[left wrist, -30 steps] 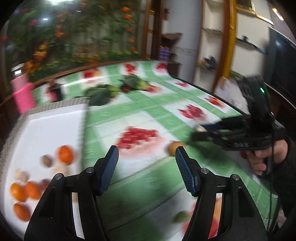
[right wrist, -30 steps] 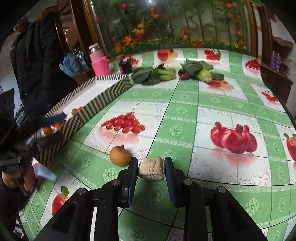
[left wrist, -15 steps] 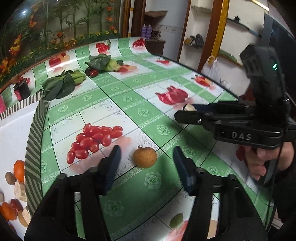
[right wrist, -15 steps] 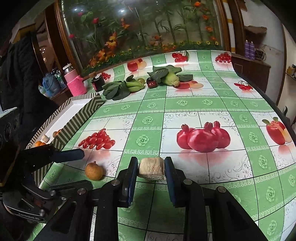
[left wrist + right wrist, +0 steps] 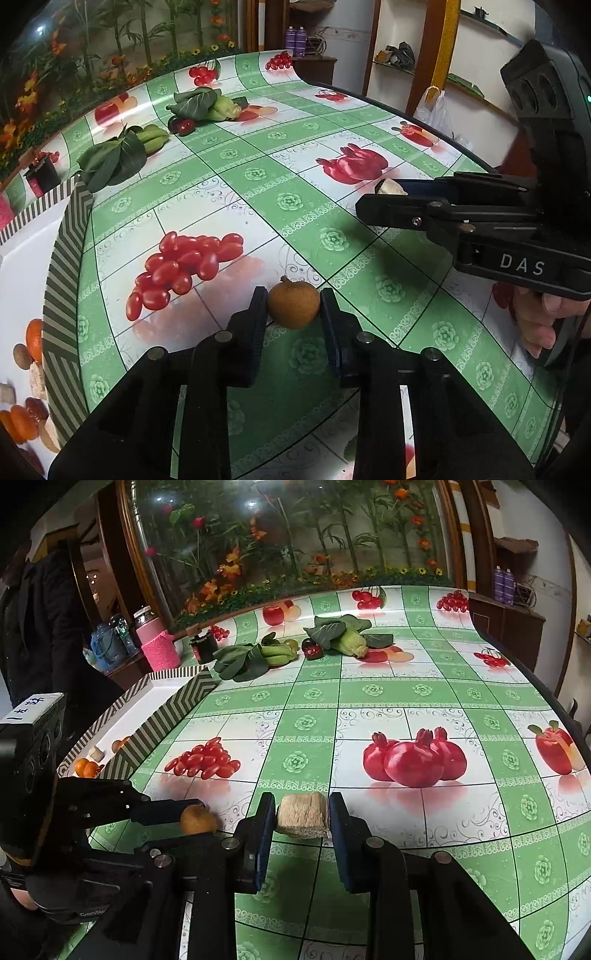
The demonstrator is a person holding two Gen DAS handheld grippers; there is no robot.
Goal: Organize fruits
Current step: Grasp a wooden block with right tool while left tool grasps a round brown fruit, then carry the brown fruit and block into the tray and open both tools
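Note:
A round brown fruit [image 5: 293,308] rests on the green fruit-print tablecloth between the fingers of my left gripper [image 5: 293,306]. Its jaws are closing and both pads touch the fruit's sides. The right wrist view shows the same brown fruit [image 5: 197,819] in the left gripper [image 5: 192,821]. My right gripper [image 5: 302,818] is shut on a beige fibrous chunk [image 5: 302,815], held just above the cloth. It also appears in the left wrist view as the right gripper [image 5: 388,195], to the right. A white tray with a striped rim [image 5: 62,258] on the left holds oranges [image 5: 35,339] and other small fruits.
At the far side of the table lie leafy greens [image 5: 240,661], a corn cob [image 5: 351,644] and a dark red fruit [image 5: 312,650]. A pink cup [image 5: 159,648] and a black cup [image 5: 205,648] stand behind the tray rim [image 5: 166,716]. A person in a dark coat [image 5: 44,635] stands left.
My left gripper moved right from over the tray to the brown fruit, and its jaws narrowed around it. The right gripper kept the beige chunk and stayed nearly still.

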